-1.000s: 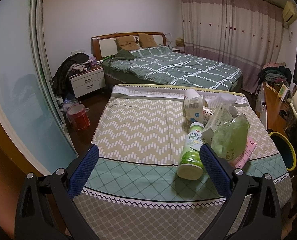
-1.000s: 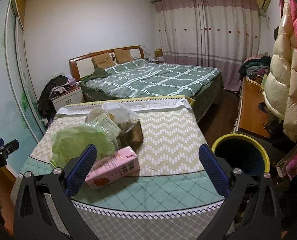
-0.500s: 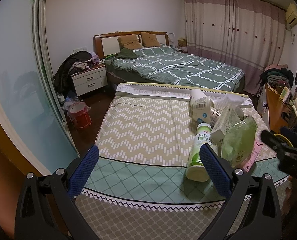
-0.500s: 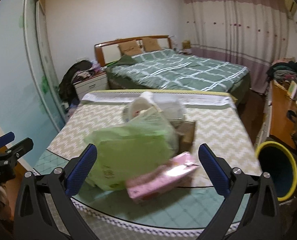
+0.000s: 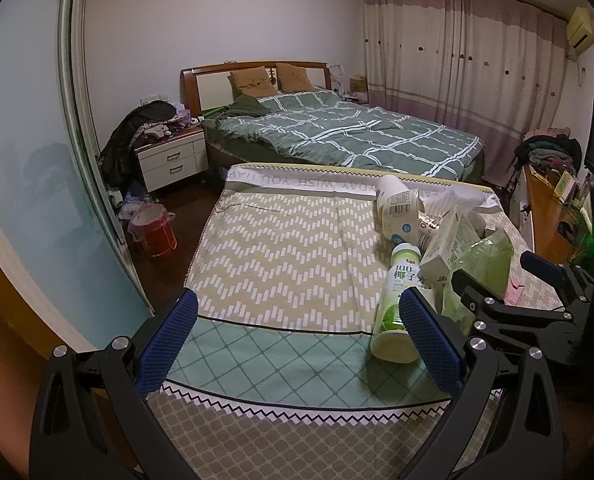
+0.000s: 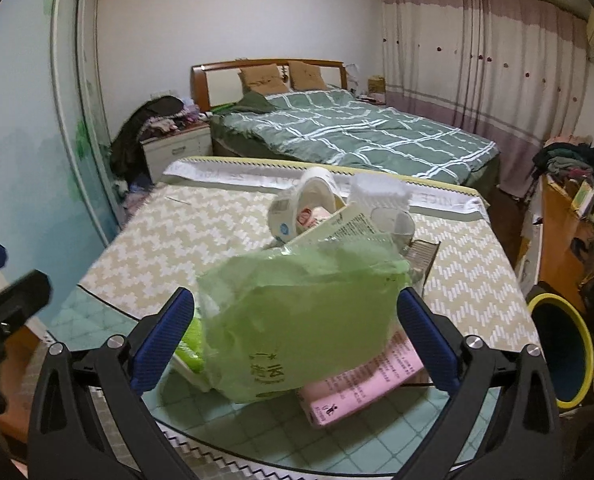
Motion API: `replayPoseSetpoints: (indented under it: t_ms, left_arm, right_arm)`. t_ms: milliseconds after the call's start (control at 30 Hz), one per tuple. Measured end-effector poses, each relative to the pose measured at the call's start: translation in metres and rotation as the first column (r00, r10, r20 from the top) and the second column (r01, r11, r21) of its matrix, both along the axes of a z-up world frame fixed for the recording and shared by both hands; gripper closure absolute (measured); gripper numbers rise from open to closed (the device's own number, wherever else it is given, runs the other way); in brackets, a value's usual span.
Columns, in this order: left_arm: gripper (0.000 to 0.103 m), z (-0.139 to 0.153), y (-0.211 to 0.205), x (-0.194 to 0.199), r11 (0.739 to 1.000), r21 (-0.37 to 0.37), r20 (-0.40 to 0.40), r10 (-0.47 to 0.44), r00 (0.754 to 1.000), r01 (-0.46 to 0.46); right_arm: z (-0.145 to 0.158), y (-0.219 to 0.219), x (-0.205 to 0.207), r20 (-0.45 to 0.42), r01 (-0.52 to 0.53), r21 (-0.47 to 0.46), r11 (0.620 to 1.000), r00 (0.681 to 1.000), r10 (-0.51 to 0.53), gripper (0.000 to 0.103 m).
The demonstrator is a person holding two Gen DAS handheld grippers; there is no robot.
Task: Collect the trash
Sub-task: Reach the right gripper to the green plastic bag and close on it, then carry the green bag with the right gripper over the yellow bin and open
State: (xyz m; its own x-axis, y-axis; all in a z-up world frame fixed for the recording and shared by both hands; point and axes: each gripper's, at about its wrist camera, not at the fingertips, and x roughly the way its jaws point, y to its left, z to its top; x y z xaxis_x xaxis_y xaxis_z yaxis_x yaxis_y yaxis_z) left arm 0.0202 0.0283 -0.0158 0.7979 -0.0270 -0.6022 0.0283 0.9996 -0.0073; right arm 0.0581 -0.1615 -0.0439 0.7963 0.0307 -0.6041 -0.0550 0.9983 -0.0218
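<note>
Now we reach: right tool [image 6: 296, 334] spread wide around the green bag [image 6: 297, 316] atop the bench [image 6: 477, 280] pile, not gripping. Left tool [image 5: 297, 340] apart, idle. Next, clamp bag, carry right to bin [image 6: 563, 350].

Two hand-held grippers, both level and pointing the same way across the room. The left gripper [image 5: 297, 334] has its two blue-padded fingers [image 5: 168, 338] spread wide apart, with nothing between them. The right gripper [image 6: 295, 334] is likewise spread wide, blue pads [image 6: 425, 338] at 4 and 8 o'clock of its own view. From the left camera, the right gripper [image 5: 497, 276] shows at 3 o'clock, close alongside, black arms angled inward.
</note>
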Motion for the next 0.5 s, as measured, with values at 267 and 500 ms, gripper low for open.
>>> replayPoseSetpoints:
  t_ms: [267,500]
  left_arm:
    - [0.004,-0.002,-0.003,-0.002,1.0,0.0,0.003,-0.007,1.0,0.007]
    - [0.004,-0.003,-0.006,-0.002,1.0,0.001,0.004,-0.01,1.0,0.01]
  right_arm:
    - [-0.011,0.005,0.004,-0.034,-0.026,0.016,1.0,0.999,0.027,0.025]
    - [-0.02,-0.005,0.005,-0.077,-0.057,0.097,0.994,0.995,0.064,0.08]
